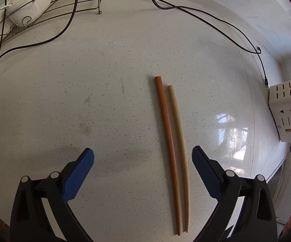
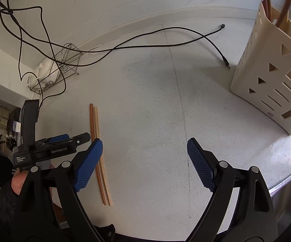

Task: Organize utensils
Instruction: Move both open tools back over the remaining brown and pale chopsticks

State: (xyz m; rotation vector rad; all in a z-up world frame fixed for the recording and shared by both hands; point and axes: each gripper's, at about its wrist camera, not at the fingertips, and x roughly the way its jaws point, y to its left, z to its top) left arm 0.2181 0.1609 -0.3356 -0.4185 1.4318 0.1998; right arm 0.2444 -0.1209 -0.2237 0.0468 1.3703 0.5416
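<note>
The left claw [image 1: 143, 157] is spread wide and holds nothing, its blue pads [image 1: 78, 176] hovering above the speckled white desk [image 1: 105, 100] without touching anything. Between its jaws, nearer the right one, lie the reddish-brown chopstick [image 1: 168, 141] and the pale chopstick [image 1: 180, 141], side by side and almost touching, thin tips toward the camera, thick ends pointing away.

The right claw [image 2: 145, 145] is likewise wide open and empty. In its view the chopsticks run just past its left pad, which covers part of their length; whether the pad touches them cannot be told.

Well to the right of the chopsticks stands the cream slotted utensil holder [image 2: 266, 76], near the desk's right edge, cut off by the frame in both views. Brown handles [image 2: 284, 6] rise from it; their tops are out of view.

Beyond the chopsticks the desk is open up to the black cables [image 1: 205, 14] looping along the far wall. Far to the left of the chopsticks, a wire rack [image 1: 54, 4] holds white dishes [image 1: 32, 2], partly hidden by wire and cable.
</note>
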